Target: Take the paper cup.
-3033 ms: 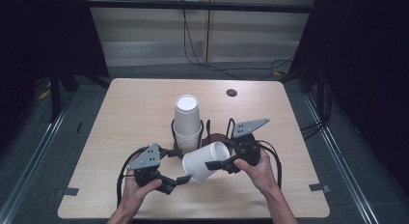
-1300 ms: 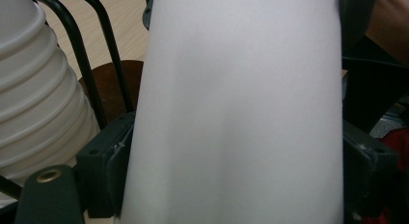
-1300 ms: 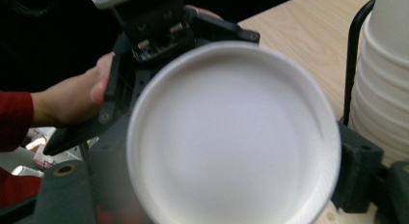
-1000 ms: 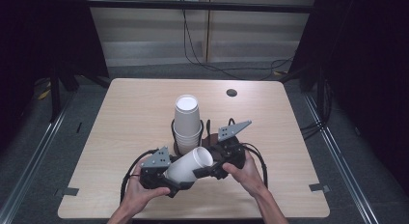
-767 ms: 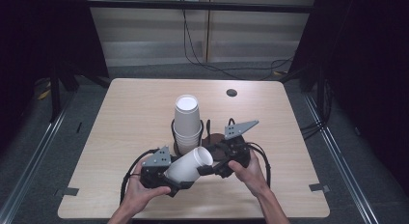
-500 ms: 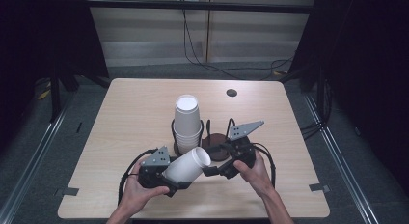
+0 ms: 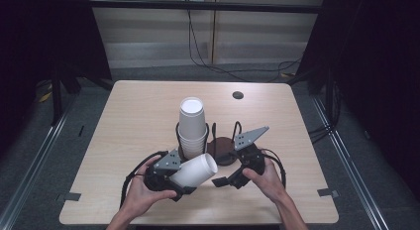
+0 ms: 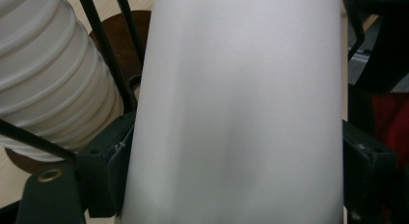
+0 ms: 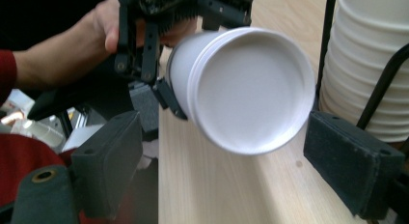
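Note:
A white paper cup [image 7: 195, 170] lies on its side above the table's front edge, and my left gripper [image 7: 184, 184] is shut on its wall. In the left gripper view the cup [image 8: 236, 113] stands between the two black pads [image 8: 108, 171]. Its closed end [image 9: 246, 89] faces my right gripper [image 9: 231, 171], which is open, its pads wide apart and clear of the cup. From above, the right gripper [image 7: 225, 180] sits just right of the cup. A tall stack of white cups [image 7: 192, 123] stands in a black wire holder [image 7: 213, 136].
The holder's round brown base [image 7: 223, 148] lies between the stack and my right hand. The wooden table [image 7: 138, 116] has a small dark hole [image 7: 237, 95] near its far edge. The stack [image 9: 366, 55] is close beside the right gripper's pad.
Three seconds ago the right gripper carried the cup; the cup now sits in the left gripper. Over the last second the right gripper let go and drew slightly away from the cup's end.

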`<action>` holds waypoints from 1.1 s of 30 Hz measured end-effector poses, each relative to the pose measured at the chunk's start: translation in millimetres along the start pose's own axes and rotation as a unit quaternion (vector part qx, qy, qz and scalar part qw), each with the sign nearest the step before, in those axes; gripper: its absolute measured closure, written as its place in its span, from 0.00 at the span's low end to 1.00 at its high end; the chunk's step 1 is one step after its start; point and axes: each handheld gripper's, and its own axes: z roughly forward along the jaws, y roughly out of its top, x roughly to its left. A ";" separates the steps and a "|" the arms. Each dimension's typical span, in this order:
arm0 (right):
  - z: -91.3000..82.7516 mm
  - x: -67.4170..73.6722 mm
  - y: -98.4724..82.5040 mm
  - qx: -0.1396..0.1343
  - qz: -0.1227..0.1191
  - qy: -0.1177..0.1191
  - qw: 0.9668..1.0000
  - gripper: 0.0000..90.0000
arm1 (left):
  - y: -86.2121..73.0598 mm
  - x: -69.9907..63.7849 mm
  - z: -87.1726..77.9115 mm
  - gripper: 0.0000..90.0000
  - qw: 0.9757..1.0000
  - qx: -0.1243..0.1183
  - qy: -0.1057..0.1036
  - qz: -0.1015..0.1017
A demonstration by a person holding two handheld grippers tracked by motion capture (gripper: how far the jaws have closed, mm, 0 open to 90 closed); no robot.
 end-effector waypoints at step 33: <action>25.4 -0.4 8.5 0.199 -0.031 -0.031 0.979 0.16 | -0.2 -6.9 10.7 0.18 0.994 0.097 0.007 0.055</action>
